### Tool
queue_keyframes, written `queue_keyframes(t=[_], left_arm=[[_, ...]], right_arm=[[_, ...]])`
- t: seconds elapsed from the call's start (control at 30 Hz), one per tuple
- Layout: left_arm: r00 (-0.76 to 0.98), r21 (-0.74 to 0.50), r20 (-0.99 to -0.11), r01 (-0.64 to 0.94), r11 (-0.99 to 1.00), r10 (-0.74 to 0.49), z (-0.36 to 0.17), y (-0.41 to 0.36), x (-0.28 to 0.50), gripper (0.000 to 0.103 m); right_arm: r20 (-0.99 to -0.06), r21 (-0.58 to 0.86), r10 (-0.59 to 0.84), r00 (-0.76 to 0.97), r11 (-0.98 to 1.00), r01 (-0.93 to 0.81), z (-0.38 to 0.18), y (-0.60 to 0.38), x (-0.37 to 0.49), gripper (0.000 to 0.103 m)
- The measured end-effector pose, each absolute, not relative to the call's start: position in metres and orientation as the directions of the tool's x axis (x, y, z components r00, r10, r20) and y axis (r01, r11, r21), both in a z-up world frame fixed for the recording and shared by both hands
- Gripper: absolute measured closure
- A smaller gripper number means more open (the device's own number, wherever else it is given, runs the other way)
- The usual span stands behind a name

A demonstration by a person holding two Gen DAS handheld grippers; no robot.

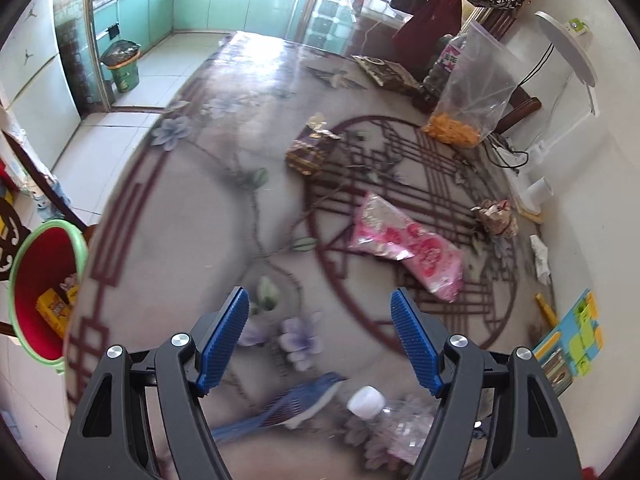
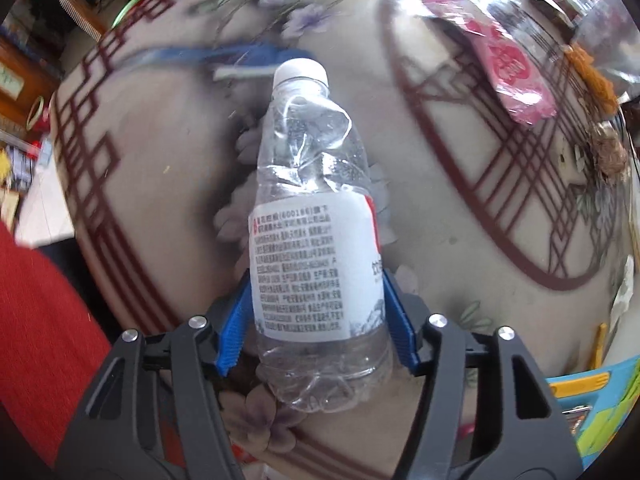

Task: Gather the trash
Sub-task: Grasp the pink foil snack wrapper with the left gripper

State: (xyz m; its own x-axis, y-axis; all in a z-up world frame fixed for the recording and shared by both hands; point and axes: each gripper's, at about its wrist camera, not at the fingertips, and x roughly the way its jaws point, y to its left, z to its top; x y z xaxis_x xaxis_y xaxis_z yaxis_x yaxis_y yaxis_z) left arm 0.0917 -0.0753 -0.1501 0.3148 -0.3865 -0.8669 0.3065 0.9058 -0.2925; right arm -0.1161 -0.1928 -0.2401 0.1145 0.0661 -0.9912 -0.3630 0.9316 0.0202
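Note:
A clear plastic bottle (image 2: 316, 184) with a white cap and a white label lies on the patterned round table (image 2: 160, 184). My right gripper (image 2: 316, 280) points down over it, and its blue pads press on the label's two sides. In the left wrist view the same bottle (image 1: 384, 420) shows blurred at the bottom. My left gripper (image 1: 320, 300) hangs open above the table with nothing between its fingers. Ahead of it lie a pink wrapper (image 1: 408, 244), a crumpled brown-gold wrapper (image 1: 310, 150) and a crumpled paper ball (image 1: 498, 216). A red bin with a green rim (image 1: 44, 288) stands beside the table's left edge.
A blue flat thing like a fly swatter (image 1: 280, 404) lies just beyond the bottle's cap. A clear bag of orange snacks (image 1: 468, 96), a white tissue (image 1: 540, 258) and a bright blue-green box (image 1: 576, 336) sit along the table's right side. A red cloth (image 2: 44, 320) fills the right view's lower left.

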Motion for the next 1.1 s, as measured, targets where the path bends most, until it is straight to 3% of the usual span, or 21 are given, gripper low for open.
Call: queue_keyframes(t=[0.2, 0.37, 0.77, 1.1], left_arm=[[0.250, -0.321, -0.882, 0.302, 0.898, -0.399, -0.168, -0.133, 0.105, 0.033], [0.169, -0.376, -0.896, 0.206, 0.903, -0.411, -0.195, -0.164, 0.121, 0.033], [0.184, -0.289, -0.945, -0.078, 0.954, -0.271, -0.242, -0.217, 0.155, 0.033], [0.176, -0.146, -0.976, -0.073, 0.987, -0.131, -0.260, -0.248, 0.157, 0.028]], right_arm=[[-0.974, 0.136, 0.154, 0.165, 0.984, -0.118, -0.236, -0.235, -0.098, 0.045], [-0.979, 0.030, 0.037, 0.199, 0.999, -0.037, -0.230, -0.250, -0.101, 0.045], [-0.979, 0.101, 0.081, 0.186, 0.990, 0.097, -0.238, -0.301, -0.118, 0.045], [-0.980, 0.118, 0.099, 0.171, 0.988, 0.103, -0.239, -0.319, -0.090, 0.044]])
